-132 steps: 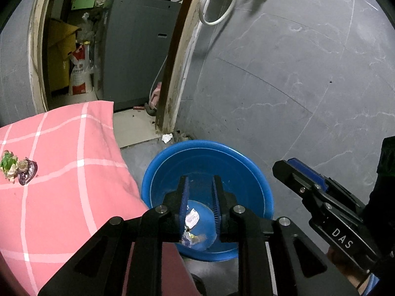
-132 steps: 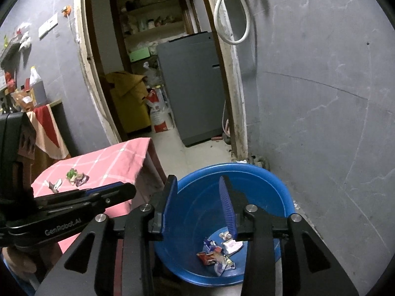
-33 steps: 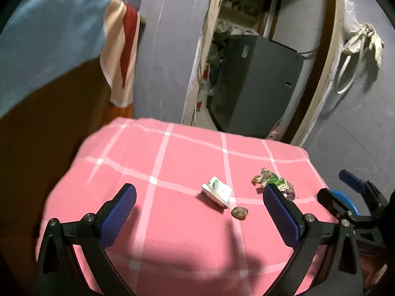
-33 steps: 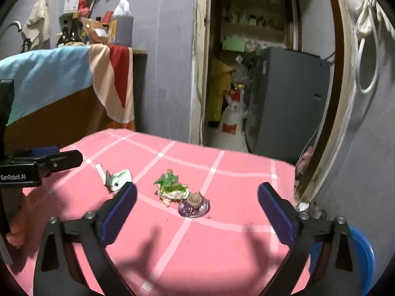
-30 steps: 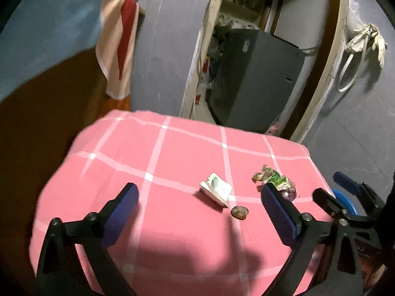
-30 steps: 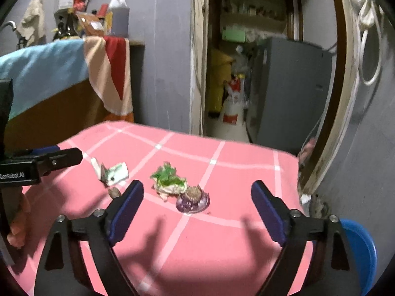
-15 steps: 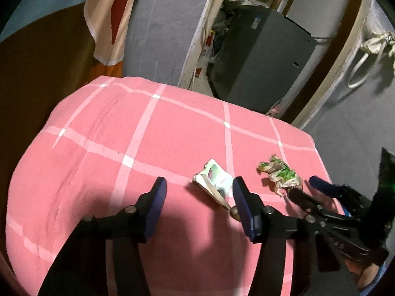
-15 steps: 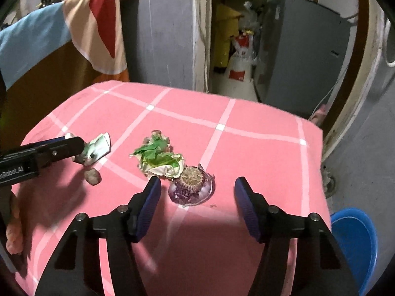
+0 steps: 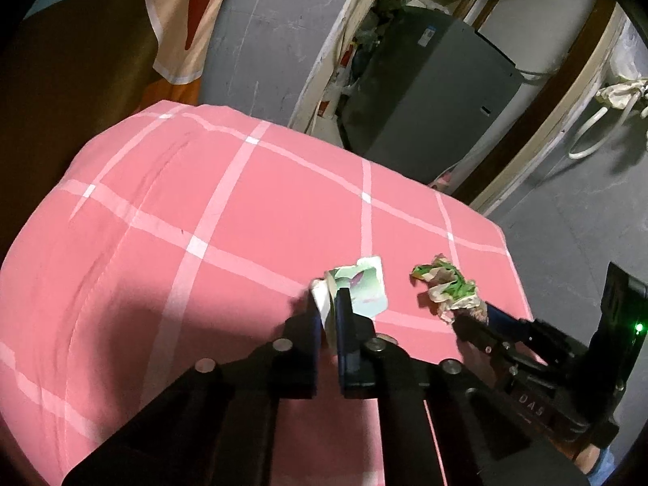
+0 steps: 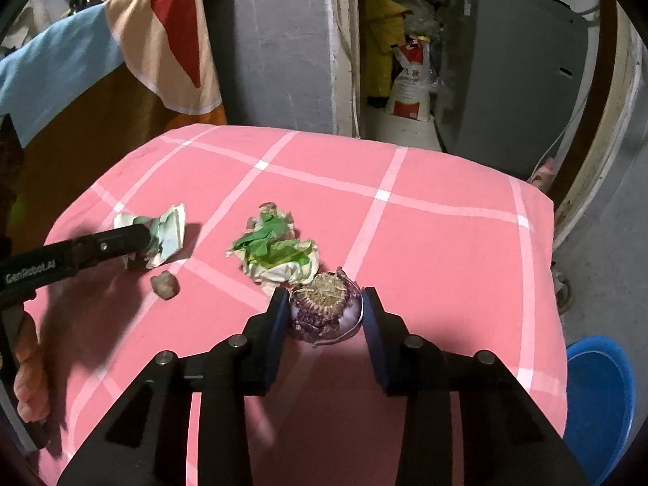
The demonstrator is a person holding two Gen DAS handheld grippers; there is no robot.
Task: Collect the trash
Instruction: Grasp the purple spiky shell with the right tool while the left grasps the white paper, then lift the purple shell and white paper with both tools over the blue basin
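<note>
On the pink checked tablecloth (image 9: 227, 218) my left gripper (image 9: 328, 303) is shut on a white and green folded wrapper (image 9: 364, 287); it also shows in the right wrist view (image 10: 168, 229). My right gripper (image 10: 324, 308) has its jaws around a purple onion piece (image 10: 324, 308), pads close to its sides. A crumpled green and white wrapper (image 10: 275, 253) lies just beyond it, also seen in the left wrist view (image 9: 445, 287). A small brown lump (image 10: 164, 283) lies near the left gripper's tip.
A blue basin (image 10: 599, 405) stands on the floor at the table's right edge. A cabinet draped with cloth (image 10: 162, 44) is behind left. A doorway with a grey appliance (image 10: 510, 73) is behind the table.
Both grippers moved down onto the table and narrowed. The left closed on the folded wrapper; the right closed in around the onion piece.
</note>
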